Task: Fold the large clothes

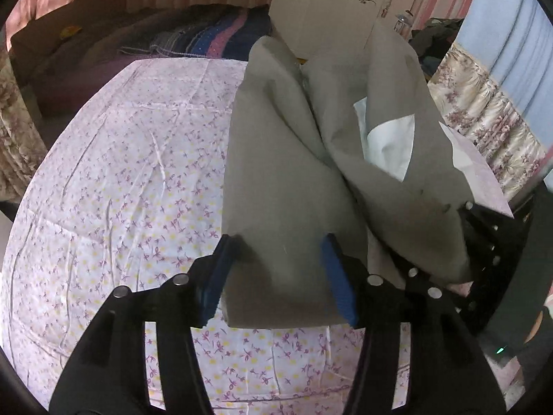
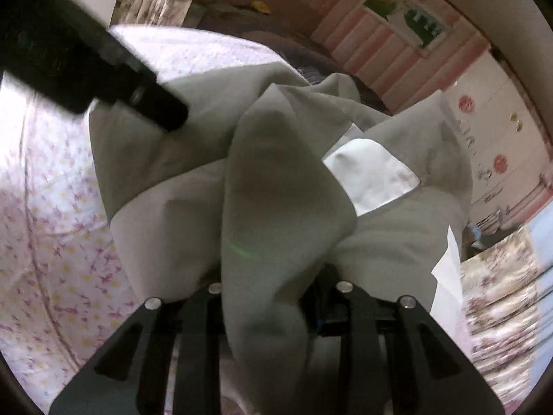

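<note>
Left wrist view: your left gripper (image 1: 280, 269) is standing with its blue pads (image 1: 337, 283) apart. A flap of the grey garment (image 1: 293, 159) is lying between them, reaching from 6 o'clock up toward 12. The pads are flanking the flap's edges; whether they are pressing on it you cannot tell, since the cloth is spreading flat across the gap rather than bunching.

The garment is hanging and bunching at centre right of this view, above the flowered bedsheet (image 1: 121, 180), which is filling everything from 7 to 10 o'clock. A pale lining patch (image 1: 390, 145) is showing at about 2 o'clock inside the grey folds.

Your right gripper (image 1: 484, 242) is sitting at 4 o'clock in the left view, its dark frame half buried under grey cloth.

Right wrist view: the right gripper (image 2: 276, 297) is closed on a thick twisted fold of the garment (image 2: 276, 190); the cloth is running straight up out of the jaws from 6 o'clock, hiding the fingertips. The white lining patch (image 2: 373, 173) is lying at 2 o'clock. The left gripper's black body (image 2: 103, 62) is crossing in from 10 o'clock, its tip touching the grey cloth. The picture is blurred.

Containers: a white cabinet (image 1: 328, 7) is standing at 12 o'clock in the left view, doors shut, contents hidden.
</note>
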{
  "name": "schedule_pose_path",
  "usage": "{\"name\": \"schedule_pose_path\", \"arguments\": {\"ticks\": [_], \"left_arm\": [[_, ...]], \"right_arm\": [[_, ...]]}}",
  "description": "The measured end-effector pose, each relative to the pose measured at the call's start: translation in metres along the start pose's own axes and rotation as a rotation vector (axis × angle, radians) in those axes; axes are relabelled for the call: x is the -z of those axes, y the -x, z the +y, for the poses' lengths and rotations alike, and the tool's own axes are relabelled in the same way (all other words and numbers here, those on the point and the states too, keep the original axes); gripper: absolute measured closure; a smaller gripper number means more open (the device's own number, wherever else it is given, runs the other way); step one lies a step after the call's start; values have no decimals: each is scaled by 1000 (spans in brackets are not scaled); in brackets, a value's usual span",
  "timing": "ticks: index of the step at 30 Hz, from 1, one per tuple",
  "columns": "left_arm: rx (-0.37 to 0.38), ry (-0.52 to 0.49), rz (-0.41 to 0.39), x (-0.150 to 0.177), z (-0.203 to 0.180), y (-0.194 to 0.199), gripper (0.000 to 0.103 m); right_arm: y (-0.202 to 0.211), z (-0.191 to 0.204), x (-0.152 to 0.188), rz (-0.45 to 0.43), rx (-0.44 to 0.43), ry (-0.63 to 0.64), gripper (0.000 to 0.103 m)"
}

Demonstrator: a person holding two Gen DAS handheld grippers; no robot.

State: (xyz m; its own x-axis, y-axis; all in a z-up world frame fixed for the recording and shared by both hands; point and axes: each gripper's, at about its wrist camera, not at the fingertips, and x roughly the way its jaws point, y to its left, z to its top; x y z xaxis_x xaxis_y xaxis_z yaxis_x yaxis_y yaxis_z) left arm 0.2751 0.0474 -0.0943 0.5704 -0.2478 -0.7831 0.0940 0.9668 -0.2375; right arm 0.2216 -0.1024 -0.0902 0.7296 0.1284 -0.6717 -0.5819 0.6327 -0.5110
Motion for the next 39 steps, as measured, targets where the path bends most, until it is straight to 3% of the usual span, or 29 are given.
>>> {"name": "schedule_pose_path", "arguments": {"ticks": [5, 7, 9, 16, 19, 24, 28, 30, 34, 38, 39], "left_arm": [[-10, -9, 8, 4, 2, -3, 42], [-14, -11, 10, 3, 0, -4, 42], [-17, -9, 12, 2, 0, -5, 41], [-12, 0, 22, 3, 6, -5, 38], [-44, -14, 17, 4, 3, -4, 30], [-23, 19, 25, 3, 7, 0, 30], [-6, 11, -10, -7, -2, 16, 29], [15, 8, -35, -16, -7, 28, 24], [35, -1, -71, -34, -14, 44, 18], [77, 5, -81, -55, -22, 50, 16], [88, 5, -77, -59, -24, 49, 15]], "right_arm": [[19, -1, 3, -18, -11, -15, 54], [29, -3, -3, -32, -34, -49, 30], [45, -5, 1, -66, -71, -73, 14], [107, -17, 29, -151, -91, -132, 13], [136, -49, 46, -192, -69, -174, 13], [173, -109, 76, -257, -36, -362, 13], [149, -173, 95, -236, -66, -627, 13], [121, -193, 103, -194, -120, -750, 13], [72, -205, 119, -144, -239, -920, 14], [46, -204, 123, -122, -303, -1012, 15], [41, -206, 123, -115, -325, -1027, 23]]}}
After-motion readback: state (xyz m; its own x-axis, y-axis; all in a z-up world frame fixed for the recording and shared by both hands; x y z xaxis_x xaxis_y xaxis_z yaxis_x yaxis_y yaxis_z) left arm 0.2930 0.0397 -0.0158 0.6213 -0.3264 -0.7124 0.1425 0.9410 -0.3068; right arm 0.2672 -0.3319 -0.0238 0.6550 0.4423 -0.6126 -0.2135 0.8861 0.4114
